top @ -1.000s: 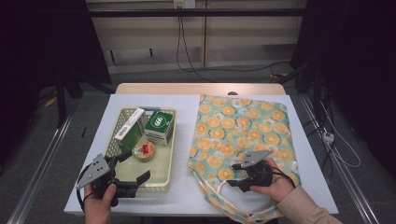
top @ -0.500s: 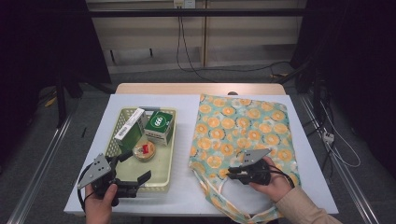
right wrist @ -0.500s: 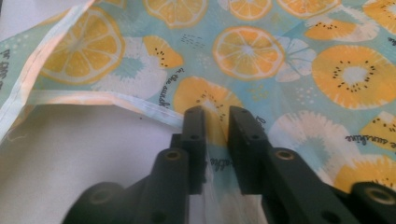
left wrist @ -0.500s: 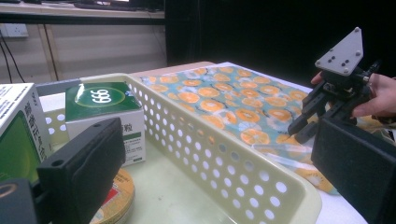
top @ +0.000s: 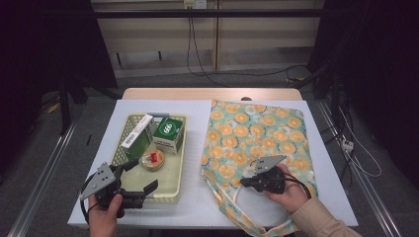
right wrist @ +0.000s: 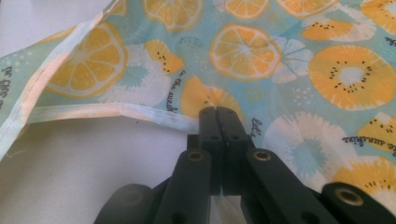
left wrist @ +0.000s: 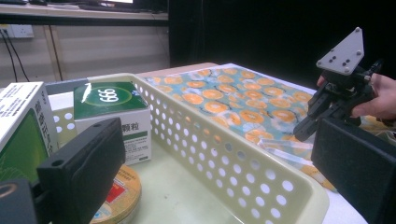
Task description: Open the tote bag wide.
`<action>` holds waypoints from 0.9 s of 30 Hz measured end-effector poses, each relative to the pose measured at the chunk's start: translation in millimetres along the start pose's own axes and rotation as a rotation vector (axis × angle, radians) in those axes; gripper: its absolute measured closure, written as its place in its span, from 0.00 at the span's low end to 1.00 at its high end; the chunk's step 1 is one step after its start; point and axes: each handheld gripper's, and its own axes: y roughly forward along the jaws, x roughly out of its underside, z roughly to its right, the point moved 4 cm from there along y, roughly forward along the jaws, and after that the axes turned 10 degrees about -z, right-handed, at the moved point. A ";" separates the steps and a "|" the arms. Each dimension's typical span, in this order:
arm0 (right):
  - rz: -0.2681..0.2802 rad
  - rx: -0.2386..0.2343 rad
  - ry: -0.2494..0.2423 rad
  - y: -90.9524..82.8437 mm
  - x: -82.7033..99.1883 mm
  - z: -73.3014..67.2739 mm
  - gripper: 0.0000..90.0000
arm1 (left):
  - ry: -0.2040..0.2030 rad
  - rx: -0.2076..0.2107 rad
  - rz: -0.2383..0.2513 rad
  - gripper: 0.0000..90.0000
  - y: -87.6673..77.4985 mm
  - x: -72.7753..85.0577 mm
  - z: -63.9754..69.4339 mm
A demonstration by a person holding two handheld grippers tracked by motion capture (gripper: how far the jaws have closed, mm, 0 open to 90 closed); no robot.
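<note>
High view: your right gripper (top: 245,183) sits at the near hem of the fruit-print bag (top: 257,133), which lies flat right of the basket (top: 175,170); lift gently to part the mouth. Left gripper view: your left gripper (left wrist: 210,182) gapes wide over the basket. Right gripper view: the jaws have just been closing and now pinch the hem (right wrist: 154,116).
</note>
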 end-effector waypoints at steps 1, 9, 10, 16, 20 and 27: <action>0.000 0.009 0.003 0.3 -0.9 1.4 1.00 | 0.006 0.000 -0.004 0.03 0.2 0.1 -0.3; 0.012 0.010 0.050 8.2 -17.7 19.8 1.00 | 0.002 -0.004 -0.001 0.03 -0.7 -0.8 0.1; 0.015 0.011 0.063 9.6 -21.0 22.9 1.00 | 0.000 -0.002 0.000 0.03 -0.6 -0.8 -0.1; -0.006 0.053 0.087 19.0 -44.3 43.9 1.00 | 0.005 0.003 -0.004 0.03 0.9 -1.2 0.8; 0.001 0.066 0.120 22.7 -53.7 58.1 1.00 | 0.008 0.007 -0.006 0.03 1.8 -1.4 1.4; 0.019 0.076 0.168 39.0 -71.0 63.8 1.00 | 0.015 0.009 -0.009 0.03 2.8 -2.3 2.0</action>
